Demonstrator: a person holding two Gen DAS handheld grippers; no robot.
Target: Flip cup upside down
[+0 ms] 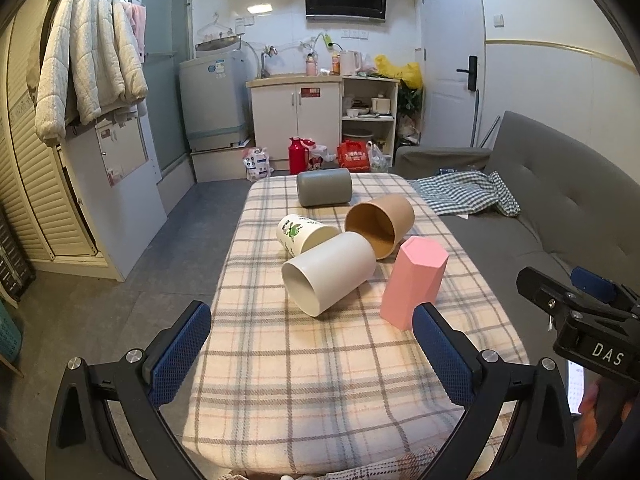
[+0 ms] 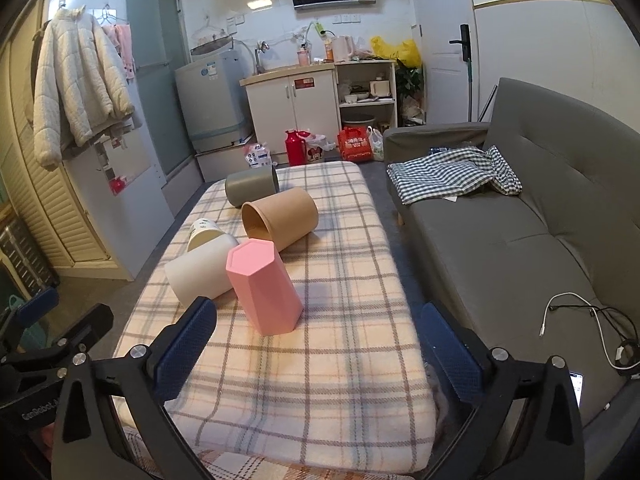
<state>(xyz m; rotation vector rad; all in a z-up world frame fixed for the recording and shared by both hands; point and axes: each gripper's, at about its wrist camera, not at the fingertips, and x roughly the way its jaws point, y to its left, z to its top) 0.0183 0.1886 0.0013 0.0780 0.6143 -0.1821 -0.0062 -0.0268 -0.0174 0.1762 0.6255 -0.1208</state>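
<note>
Several cups are on the plaid-covered table (image 1: pixel 320 380). A pink hexagonal cup (image 1: pixel 412 282) (image 2: pixel 264 288) stands upside down, base up. A white cup (image 1: pixel 328 274) (image 2: pixel 200 274), a brown cup (image 1: pixel 380 220) (image 2: pixel 280 216), a grey cup (image 1: pixel 324 188) (image 2: pixel 250 186) and a printed white cup (image 1: pixel 300 234) (image 2: pixel 204 232) lie on their sides. My left gripper (image 1: pixel 312 354) is open and empty, near the table's front edge. My right gripper (image 2: pixel 316 354) is open and empty, just in front of the pink cup.
A grey sofa (image 2: pixel 520 220) runs along the table's right side with a checked cloth (image 2: pixel 452 174) and a white cable (image 2: pixel 576 320) on it. Cabinets, a washing machine and bags stand beyond the table's far end. A jacket (image 1: pixel 88 52) hangs at left.
</note>
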